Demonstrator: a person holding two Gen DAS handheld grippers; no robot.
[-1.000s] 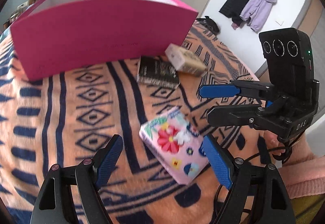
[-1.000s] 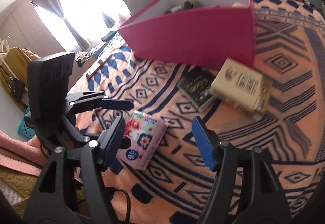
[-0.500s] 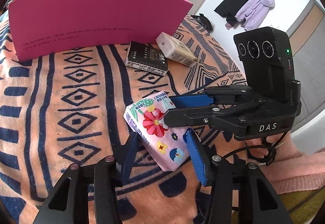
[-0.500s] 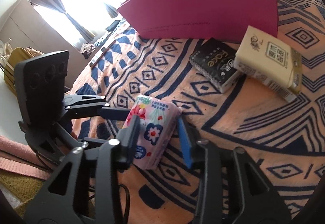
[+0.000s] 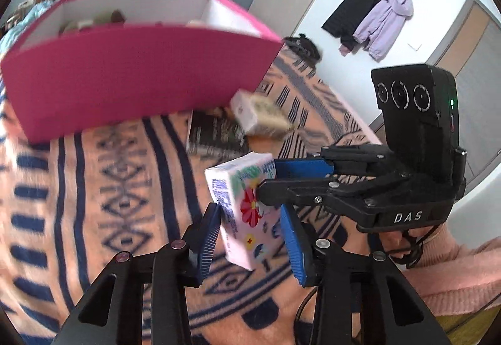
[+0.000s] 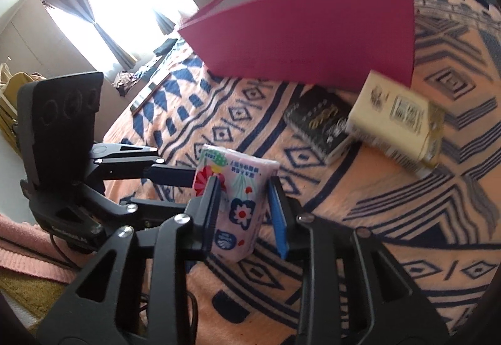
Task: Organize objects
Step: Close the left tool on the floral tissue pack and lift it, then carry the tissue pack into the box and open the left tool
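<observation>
A pink floral tissue pack (image 5: pixel 247 213) is held up off the bed by both grippers at once. My left gripper (image 5: pixel 250 238) is shut on its lower part. My right gripper (image 6: pixel 242 213) is shut on the same pack (image 6: pixel 238 191), crossing in from the side. In the left wrist view the right gripper (image 5: pixel 275 179) clamps the pack's upper end. A black tissue pack (image 6: pixel 316 122) and a cream tissue pack (image 6: pixel 397 122) lie on the blanket in front of the pink box (image 6: pixel 313 35).
The big pink box (image 5: pixel 125 79) stands open-topped on the orange and blue patterned blanket (image 5: pixel 94 204), with items inside it. Coats hang on the far wall (image 5: pixel 372 19). A bright window with curtains (image 6: pixel 103 10) shows in the right wrist view.
Both grippers closed on the floral pack and lifted it off the blanket. The view rose, so the inside of the pink box now shows.
</observation>
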